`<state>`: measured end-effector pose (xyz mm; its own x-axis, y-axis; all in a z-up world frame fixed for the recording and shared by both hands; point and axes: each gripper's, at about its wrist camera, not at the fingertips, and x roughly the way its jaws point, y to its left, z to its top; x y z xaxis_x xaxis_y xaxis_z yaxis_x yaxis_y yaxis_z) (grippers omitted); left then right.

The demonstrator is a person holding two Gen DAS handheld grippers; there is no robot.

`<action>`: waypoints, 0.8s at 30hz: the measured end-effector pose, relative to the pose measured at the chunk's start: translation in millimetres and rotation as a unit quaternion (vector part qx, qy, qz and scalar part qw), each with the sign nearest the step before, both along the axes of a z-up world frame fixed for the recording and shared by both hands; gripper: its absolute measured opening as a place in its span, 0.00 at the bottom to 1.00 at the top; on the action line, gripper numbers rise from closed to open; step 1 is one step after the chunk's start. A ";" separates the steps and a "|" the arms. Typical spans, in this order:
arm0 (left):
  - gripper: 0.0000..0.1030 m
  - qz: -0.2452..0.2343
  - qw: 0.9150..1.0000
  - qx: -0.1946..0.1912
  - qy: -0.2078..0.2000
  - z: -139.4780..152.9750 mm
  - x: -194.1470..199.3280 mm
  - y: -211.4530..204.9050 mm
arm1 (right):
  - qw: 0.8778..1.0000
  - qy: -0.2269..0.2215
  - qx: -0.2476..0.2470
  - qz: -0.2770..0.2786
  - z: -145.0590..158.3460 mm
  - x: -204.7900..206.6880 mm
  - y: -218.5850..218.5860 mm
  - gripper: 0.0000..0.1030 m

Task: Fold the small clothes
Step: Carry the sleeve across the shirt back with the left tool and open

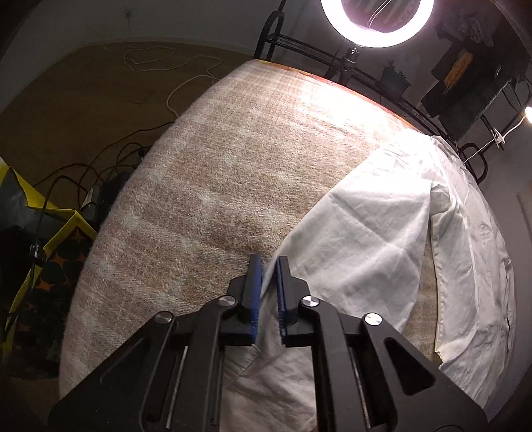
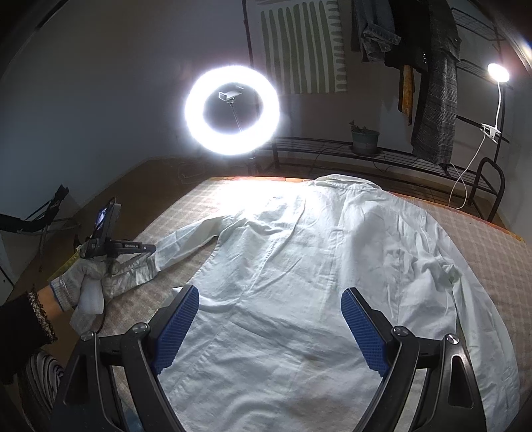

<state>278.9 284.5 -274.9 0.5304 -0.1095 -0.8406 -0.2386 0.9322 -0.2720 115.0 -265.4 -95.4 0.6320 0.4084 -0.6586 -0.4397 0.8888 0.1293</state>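
Shirt [image 2: 299, 266] lies spread on the plaid surface [image 1: 216, 182], hem cut off below. Left tool [image 1: 268, 266] pinches its sleeve cuff, apparently; right tool [image 2: 270, 329] hovers wide apart above it.

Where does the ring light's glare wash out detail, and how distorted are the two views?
Left wrist view: ring light blows out the blanket's far edge; the floor is dim; strong fisheye bulge. Right wrist view: halo blooms, whitening the white shirt near its collar; the corners vignette black.
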 end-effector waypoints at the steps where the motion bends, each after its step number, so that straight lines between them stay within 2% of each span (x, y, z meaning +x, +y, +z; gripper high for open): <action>1: 0.02 -0.002 1.000 0.005 0.000 0.7 0.3 -2.1 | 1.000 -0.001 0.001 -0.001 1.3 -0.7 -0.3 0.87; 4: 0.00 -0.012 1.000 0.017 -0.003 4.4 -0.6 -8.9 | 1.000 -0.008 -0.007 -0.003 3.7 -2.5 -0.4 0.87; 7: 0.00 -0.018 1.000 0.006 -0.017 15.9 -5.9 -15.1 | 1.000 -0.011 -0.010 -0.001 5.1 -4.3 0.0 0.87; 13: 0.00 -0.057 0.996 -0.006 -0.064 55.0 -17.7 -43.6 | 1.000 -0.012 -0.008 -0.003 6.5 -4.4 -4.3 0.87; 19: 0.00 -0.122 0.988 -0.006 -0.094 88.3 -28.7 -94.4 | 1.000 -0.019 -0.008 -0.001 10.6 -8.3 -6.6 0.87; 24: 0.00 -0.169 0.980 -0.027 -0.097 101.2 -42.0 -149.5 | 1.000 -0.027 -0.010 0.000 13.7 -12.2 -9.8 0.86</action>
